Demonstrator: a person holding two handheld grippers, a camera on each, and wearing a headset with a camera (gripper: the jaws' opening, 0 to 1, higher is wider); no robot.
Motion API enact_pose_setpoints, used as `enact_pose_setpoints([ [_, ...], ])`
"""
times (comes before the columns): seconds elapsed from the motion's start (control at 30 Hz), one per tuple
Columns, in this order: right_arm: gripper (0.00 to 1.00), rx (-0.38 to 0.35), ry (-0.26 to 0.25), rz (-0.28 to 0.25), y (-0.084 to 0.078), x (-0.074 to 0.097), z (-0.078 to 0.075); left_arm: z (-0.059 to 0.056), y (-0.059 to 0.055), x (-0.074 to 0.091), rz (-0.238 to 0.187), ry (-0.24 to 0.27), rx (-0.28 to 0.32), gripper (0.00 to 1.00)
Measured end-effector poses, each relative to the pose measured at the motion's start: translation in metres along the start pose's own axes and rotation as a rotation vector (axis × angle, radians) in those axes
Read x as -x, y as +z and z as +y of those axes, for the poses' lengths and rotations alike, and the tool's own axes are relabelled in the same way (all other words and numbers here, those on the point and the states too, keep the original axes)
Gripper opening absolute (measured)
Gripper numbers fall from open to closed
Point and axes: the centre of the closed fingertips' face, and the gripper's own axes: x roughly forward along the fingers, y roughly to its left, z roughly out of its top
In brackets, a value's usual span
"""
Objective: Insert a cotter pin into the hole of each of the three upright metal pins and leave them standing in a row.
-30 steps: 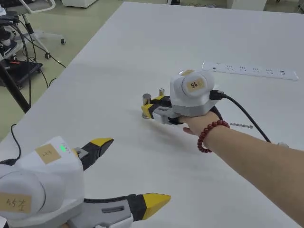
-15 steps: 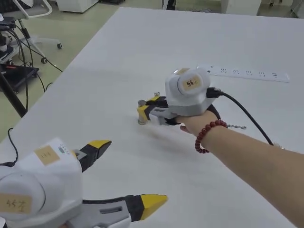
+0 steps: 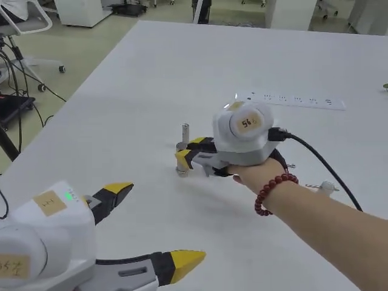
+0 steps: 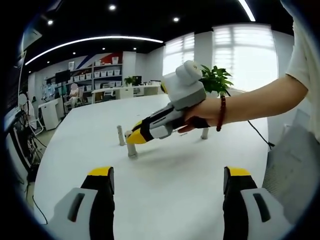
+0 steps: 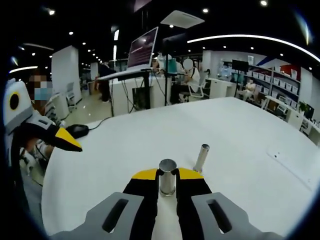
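Note:
My right gripper [image 3: 183, 157] is shut on a short upright metal pin [image 5: 167, 183], gripping it just under the top; the pin's foot [image 3: 182, 170] is at the table. A second metal pin [image 3: 185, 132] stands free just beyond it, and is also the pin [image 5: 201, 157] to the right of the jaws. A third pin [image 3: 329, 188] is on the far side of the right forearm, with a thin wire piece [image 3: 314, 186] at its side. My left gripper [image 3: 151, 227] hangs open and holds nothing at the near left, its fingertips [image 4: 100, 172] wide apart.
A white power strip [image 3: 291, 100] lies across the table behind the pins. The right gripper's black cable [image 3: 321, 163] trails over the forearm. The white table [image 3: 121, 121] runs bare to the left edge; chairs and cables are on the floor beyond it.
The right gripper has drawn its pin a little toward me, away from the second pin, which now stands apart behind it. The left gripper stays open.

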Motion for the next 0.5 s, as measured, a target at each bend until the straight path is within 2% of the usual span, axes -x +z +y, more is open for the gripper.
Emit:
enact_pose_setpoints([
  [0.5, 0.12, -0.032, -0.048, 0.028, -0.026, 0.054, 0.009, -0.02, 0.007, -0.005, -0.019, -0.042, -0.004, 0.9],
])
